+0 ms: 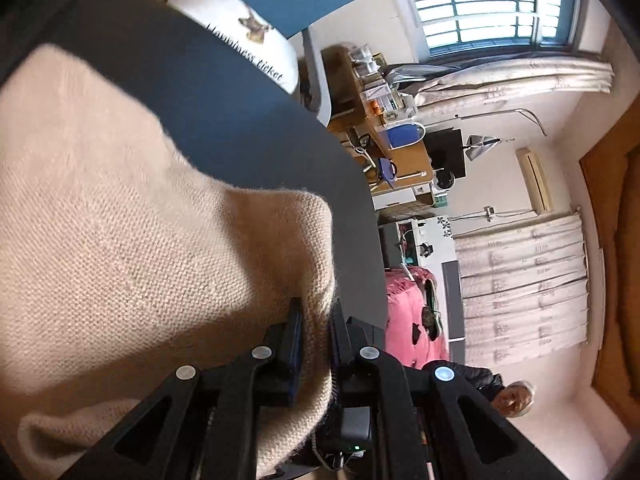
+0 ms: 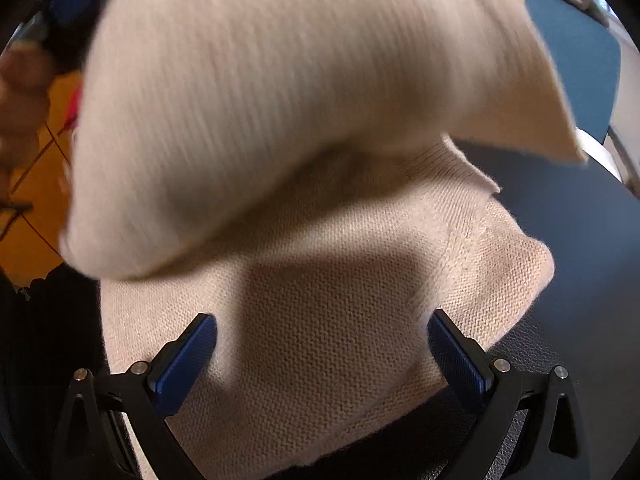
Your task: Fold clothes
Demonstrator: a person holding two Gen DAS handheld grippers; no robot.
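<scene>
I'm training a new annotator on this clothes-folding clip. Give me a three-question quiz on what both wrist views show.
1. True or false: the left gripper is pinching the beige sweater.
2. The right gripper is: A) shut on the sweater, B) open over the sweater, C) out of view.
3. Fill in: the sweater lies on a dark ____.

Key:
1. True; the knit fabric is clamped between the blue pads.
2. B; its fingers stand wide apart with the sweater below them and a lifted flap in front.
3. Table.
</scene>
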